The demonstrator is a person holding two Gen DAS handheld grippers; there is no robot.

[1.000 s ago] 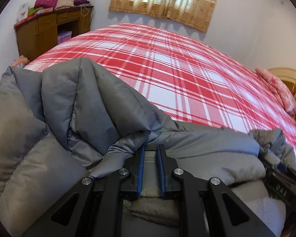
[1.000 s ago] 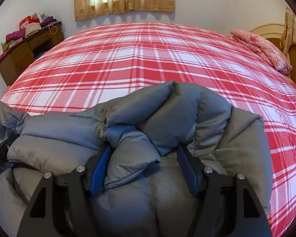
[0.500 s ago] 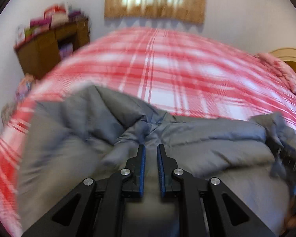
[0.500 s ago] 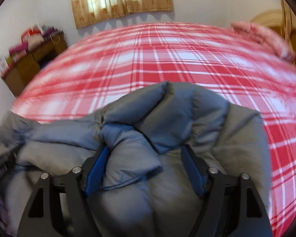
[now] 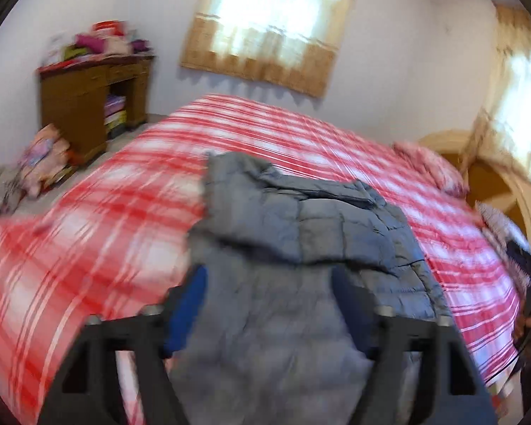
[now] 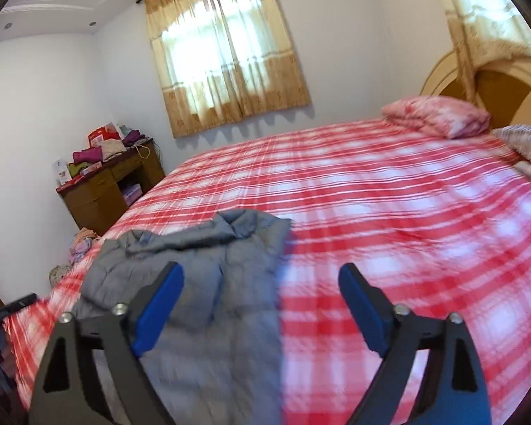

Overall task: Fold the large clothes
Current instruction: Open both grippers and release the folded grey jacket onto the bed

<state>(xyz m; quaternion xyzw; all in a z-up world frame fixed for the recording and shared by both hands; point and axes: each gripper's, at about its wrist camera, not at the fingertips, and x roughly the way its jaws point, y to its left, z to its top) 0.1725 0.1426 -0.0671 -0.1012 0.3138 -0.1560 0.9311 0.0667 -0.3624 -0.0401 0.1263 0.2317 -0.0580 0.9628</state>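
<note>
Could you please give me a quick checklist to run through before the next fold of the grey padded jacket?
1. Left gripper released: ok, jaws opening, no fabric pinched.
2. Right gripper released: ok, jaws opening, nothing between the pads.
3. Grey padded jacket fully on the red and white plaid bed cover: ok.
4. Jacket lying flat: not ok, far end rumpled.
5. Bed space beside the jacket free: ok, pink folded quilt lies far off.
6. Sleeve positions: cannot tell, views blurred.
</note>
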